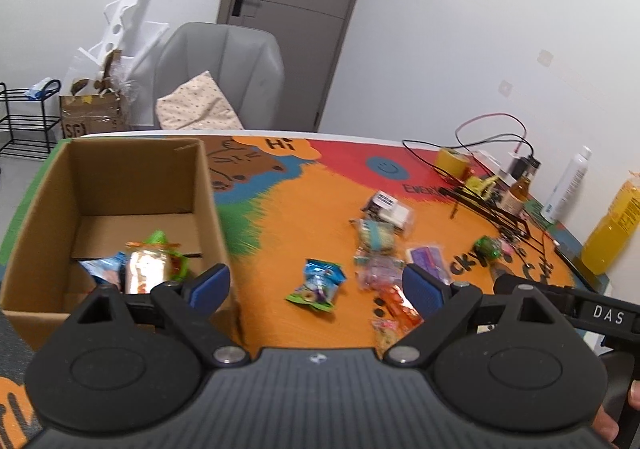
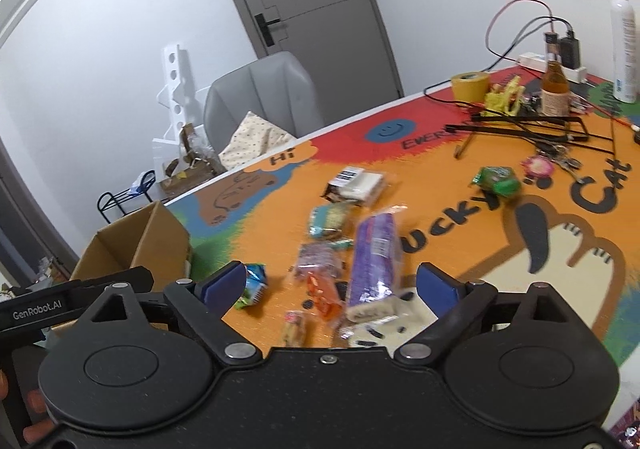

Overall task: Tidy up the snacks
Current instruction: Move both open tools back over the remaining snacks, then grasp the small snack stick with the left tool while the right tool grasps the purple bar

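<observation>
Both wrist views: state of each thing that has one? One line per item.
left gripper: open, nothing between the fingers
right gripper: open, over the purple snack pack, not gripping it
cardboard box: open-topped, a few snack packs inside
purple snack pack: lying flat on the table, loose
blue snack pack: on the table, outside the box
door: shut
amber bottle: upright
</observation>
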The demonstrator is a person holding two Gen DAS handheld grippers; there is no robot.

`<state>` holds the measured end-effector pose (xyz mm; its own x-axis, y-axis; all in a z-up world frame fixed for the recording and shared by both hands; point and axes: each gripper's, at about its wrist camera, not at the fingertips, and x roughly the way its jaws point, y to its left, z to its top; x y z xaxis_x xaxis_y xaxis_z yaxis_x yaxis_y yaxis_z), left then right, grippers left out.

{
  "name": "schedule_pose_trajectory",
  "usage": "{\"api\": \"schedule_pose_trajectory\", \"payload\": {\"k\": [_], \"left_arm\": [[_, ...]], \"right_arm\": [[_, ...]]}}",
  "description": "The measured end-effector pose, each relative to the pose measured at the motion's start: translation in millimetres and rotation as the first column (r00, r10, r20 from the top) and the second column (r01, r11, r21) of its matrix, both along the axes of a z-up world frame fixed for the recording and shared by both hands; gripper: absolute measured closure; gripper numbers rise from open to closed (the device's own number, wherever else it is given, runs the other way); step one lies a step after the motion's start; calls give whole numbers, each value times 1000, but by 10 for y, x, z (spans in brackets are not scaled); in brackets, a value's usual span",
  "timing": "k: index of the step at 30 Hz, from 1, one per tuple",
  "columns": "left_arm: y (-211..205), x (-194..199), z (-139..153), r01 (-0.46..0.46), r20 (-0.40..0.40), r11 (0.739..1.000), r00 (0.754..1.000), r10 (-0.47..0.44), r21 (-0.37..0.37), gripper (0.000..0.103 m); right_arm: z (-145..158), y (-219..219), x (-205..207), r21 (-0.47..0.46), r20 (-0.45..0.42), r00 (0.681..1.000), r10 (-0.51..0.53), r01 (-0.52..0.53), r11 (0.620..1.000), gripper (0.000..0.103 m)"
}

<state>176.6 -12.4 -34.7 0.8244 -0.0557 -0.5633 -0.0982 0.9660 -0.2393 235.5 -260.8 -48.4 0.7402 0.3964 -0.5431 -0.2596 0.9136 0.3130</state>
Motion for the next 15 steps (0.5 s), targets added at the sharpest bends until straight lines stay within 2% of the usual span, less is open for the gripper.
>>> {"api": "schedule_pose_trajectory", "payload": {"k": [15], "left_arm": [[-390, 106, -220, 90, -25, 996, 996, -90, -1, 12]], "right_arm": [[-262, -297, 5, 4, -51, 997, -53, 54, 999, 12]]}}
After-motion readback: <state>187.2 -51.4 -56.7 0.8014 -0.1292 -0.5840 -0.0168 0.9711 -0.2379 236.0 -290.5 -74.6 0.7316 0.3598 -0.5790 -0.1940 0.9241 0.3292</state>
